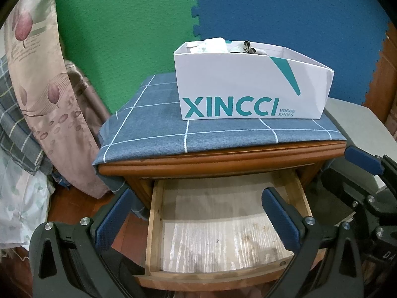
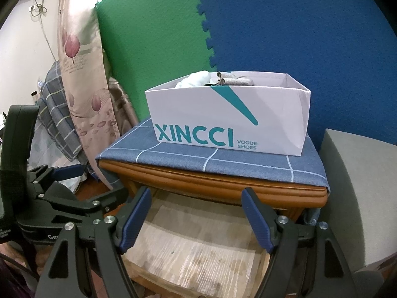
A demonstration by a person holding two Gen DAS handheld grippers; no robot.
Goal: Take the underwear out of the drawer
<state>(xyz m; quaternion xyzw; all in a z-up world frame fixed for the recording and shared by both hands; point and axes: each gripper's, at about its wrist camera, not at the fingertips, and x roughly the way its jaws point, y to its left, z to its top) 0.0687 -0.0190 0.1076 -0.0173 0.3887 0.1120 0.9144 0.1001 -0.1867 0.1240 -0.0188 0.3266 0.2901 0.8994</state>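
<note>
Left gripper and right gripper both released, jaws spread wide and grasping nothing, each poised over the open drawer and angled down into it. Blue ribbed pads on black plastic arms with bright screw heads. Right gripper also visible at the right edge of the left wrist view, left gripper at the left edge of the right wrist view, so side by side, near but apart.

Below the jaws, only the drawer's bare liner: pale, wood-grained sheet, streaked and spotted with dark stains, framed by raw light-wood side walls and a glossy reddish-brown front. No underwear seen in the part of the drawer that shows.

Further out, a varnished wooden nightstand with a rounded moulded edge, its top draped in blue woven cloth with thin white check lines, probably to protect the surface. On that cloth, a white cardboard shoebox printed XINCCI in teal, lidless, with soft folded garments bunched at its left end, white and grey-beige; likely the underwear already taken out, which would put the task at or near its close.

Behind, interlocking green and blue foam mats against the wall; to the left, a satiny floral curtain and plaid bedding
</note>
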